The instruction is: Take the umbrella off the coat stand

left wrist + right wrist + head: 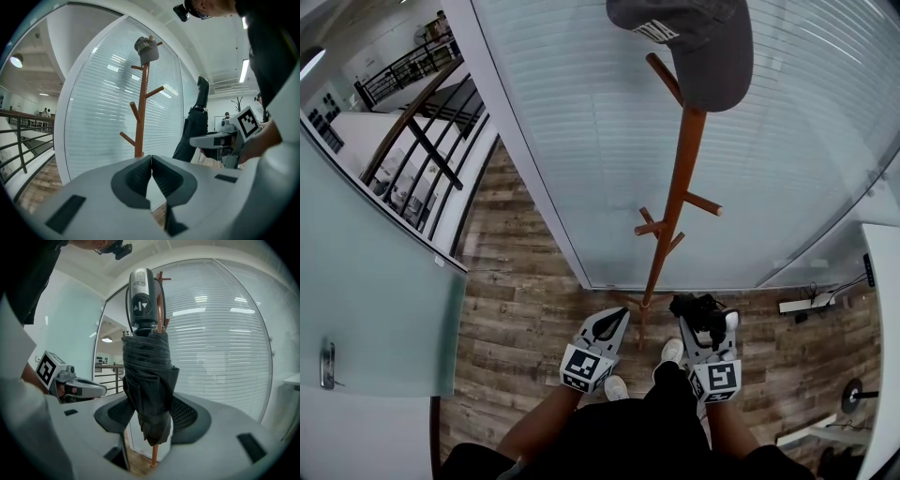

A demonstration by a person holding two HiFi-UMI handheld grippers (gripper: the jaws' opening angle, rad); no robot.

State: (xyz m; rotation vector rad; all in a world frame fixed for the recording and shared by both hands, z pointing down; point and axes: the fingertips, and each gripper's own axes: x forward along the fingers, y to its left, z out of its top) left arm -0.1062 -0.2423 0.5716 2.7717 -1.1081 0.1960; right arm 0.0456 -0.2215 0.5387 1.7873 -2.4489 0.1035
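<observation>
One folded black umbrella stands upright between the jaws of the right gripper; its grey handle is at the top with a thin strap looped beside it, and the bunched cloth hangs down past the pads; the pads press on the cloth from both sides, so the jaws stand fairly wide yet clamped on it. From the head view the umbrella shows as a dark bundle at that gripper's tip, just right of the foot of the coat stand and apart from its pole and pegs; the left gripper view likewise shows it well to the right of the stand, off the pegs.

Left of the pole's foot in the head view is the left gripper; its jaws are together, tip against tip, with nothing between them.

Brown wood makes up the stand, with short pegs angled upward; a grey cap sits on its top. Behind it runs a curved glass wall with white blinds; under it lies a plank floor; a dark railing stands off to the left; a white power strip lies on the floor at the right; the person's white shoes show between the two grippers.
</observation>
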